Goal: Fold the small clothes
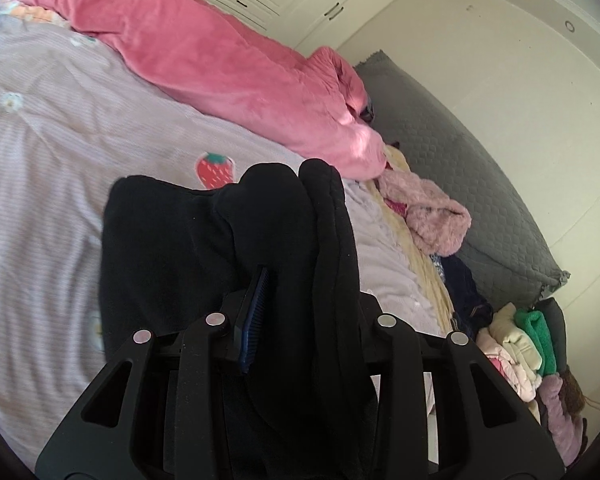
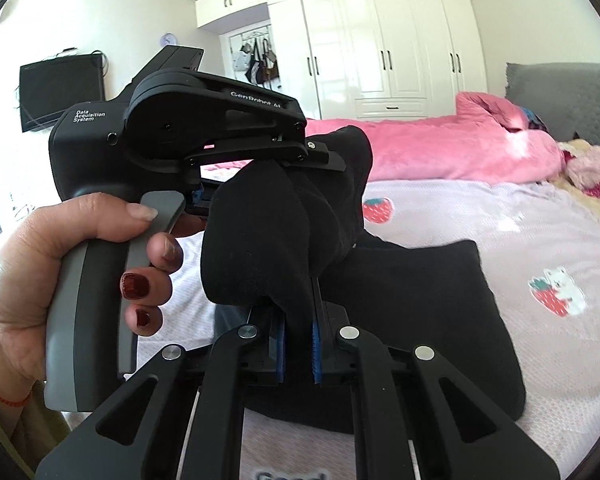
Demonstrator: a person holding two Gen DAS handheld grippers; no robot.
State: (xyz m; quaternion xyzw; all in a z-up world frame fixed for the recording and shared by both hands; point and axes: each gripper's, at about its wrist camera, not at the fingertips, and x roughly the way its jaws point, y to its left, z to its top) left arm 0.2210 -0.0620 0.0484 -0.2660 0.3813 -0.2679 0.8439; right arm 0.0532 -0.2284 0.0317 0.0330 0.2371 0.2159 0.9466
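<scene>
A small black garment (image 1: 168,248) lies on the pink striped bedsheet (image 1: 40,152), with one end lifted. My left gripper (image 1: 296,312) is shut on a bunched fold of it; only the blue left pad (image 1: 254,320) shows, the other is hidden by cloth. In the right wrist view my right gripper (image 2: 298,344) is shut on another fold of the black garment (image 2: 420,300), cloth pinched between the blue pads (image 2: 316,348). The left gripper (image 2: 320,156), held by a hand, grips the same bunch just ahead of it, above the bed.
A pink quilt (image 1: 204,60) lies along the far side of the bed. A grey pillow (image 1: 460,168), a fluffy pink garment (image 1: 436,212) and a pile of clothes (image 1: 528,344) sit at the head end. White wardrobes (image 2: 380,40) stand beyond the bed.
</scene>
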